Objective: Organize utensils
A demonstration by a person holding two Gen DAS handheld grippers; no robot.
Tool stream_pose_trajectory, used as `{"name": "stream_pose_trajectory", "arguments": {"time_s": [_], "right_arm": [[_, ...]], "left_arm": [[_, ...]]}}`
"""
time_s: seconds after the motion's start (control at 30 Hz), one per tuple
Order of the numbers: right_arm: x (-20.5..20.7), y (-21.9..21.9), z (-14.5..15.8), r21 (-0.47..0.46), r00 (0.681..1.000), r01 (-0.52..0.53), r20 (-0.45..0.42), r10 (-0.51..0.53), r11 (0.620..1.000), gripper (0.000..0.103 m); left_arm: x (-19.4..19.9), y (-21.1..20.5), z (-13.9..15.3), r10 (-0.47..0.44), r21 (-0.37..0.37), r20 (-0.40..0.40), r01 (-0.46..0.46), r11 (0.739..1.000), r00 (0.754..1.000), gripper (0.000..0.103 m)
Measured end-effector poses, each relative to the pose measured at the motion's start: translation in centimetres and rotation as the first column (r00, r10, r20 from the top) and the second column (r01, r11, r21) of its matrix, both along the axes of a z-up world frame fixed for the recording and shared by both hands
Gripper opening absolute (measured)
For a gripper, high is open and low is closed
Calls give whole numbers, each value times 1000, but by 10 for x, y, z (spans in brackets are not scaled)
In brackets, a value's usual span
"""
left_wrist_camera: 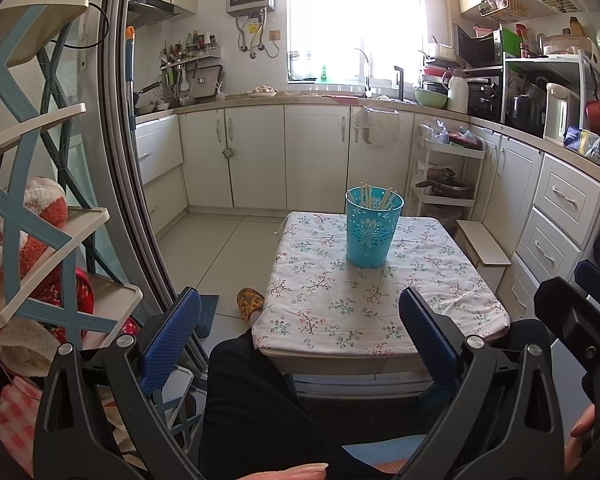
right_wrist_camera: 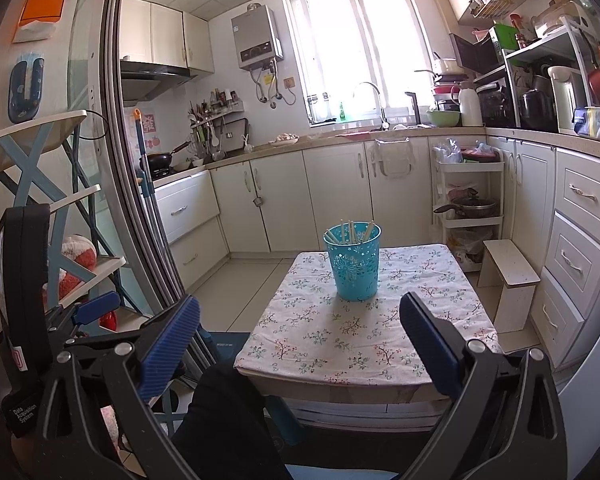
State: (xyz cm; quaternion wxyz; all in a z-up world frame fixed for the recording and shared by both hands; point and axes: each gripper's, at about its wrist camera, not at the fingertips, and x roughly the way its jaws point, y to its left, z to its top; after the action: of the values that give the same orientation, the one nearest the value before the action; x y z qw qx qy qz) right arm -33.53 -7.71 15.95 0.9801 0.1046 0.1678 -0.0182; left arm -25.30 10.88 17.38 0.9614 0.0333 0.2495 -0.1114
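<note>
Left tool (left_wrist_camera: 300, 320): jaws spread wide, nothing held, blue pads (left_wrist_camera: 172, 340) seen at 8 and 4 o'clock of the left wrist view. It is held low, short of the near edge of the desk (left_wrist_camera: 380, 320), above a dark-trousered leg (left_wrist_camera: 244, 400).

Right tool (right_wrist_camera: 300, 324): jaws likewise spread wide, nothing gripped. It is held short of the desk's near edge, apart from it. In the left wrist view the right tool's frame is seen at 4 o'clock, with part of a hand (left_wrist_camera: 580, 436) behind it.

Task item: a turquoise perforated holder (left_wrist_camera: 374, 226) is stood upright on the desk, toward the far edge, roughly centred. In the left wrist view it is placed at about 1 o'clock from frame centre; in the right wrist view it is placed just right of centre, toward 3 o'clock. Pale chopsticks (left_wrist_camera: 380, 198) are stood inside it, tips up, leaning against the rim; the count cannot be told. Neither tool is in contact with the holder; both are well apart from it.

The desk is covered by a floral cloth (right_wrist_camera: 360, 340). No other items are seen on the cloth.

Surroundings: a slippered foot (left_wrist_camera: 250, 300) is seen on the floor at the desk's left. A small white stool (right_wrist_camera: 508, 280) is stood at the desk's right, at 3 o'clock in the right wrist view. A blue-and-cream rack (left_wrist_camera: 40, 200) is seen at 9 o'clock.
</note>
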Motion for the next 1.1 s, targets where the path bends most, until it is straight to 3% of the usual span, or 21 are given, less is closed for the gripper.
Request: {"name": "stream_pose_trajectory", "arguments": {"time_s": [1.1], "right_arm": [[-4,-5,5,-11,1000,-5,9,5,1000,96]], "left_arm": [[-1,-2,0,0,0,-1,0,1000,1000,95]]}}
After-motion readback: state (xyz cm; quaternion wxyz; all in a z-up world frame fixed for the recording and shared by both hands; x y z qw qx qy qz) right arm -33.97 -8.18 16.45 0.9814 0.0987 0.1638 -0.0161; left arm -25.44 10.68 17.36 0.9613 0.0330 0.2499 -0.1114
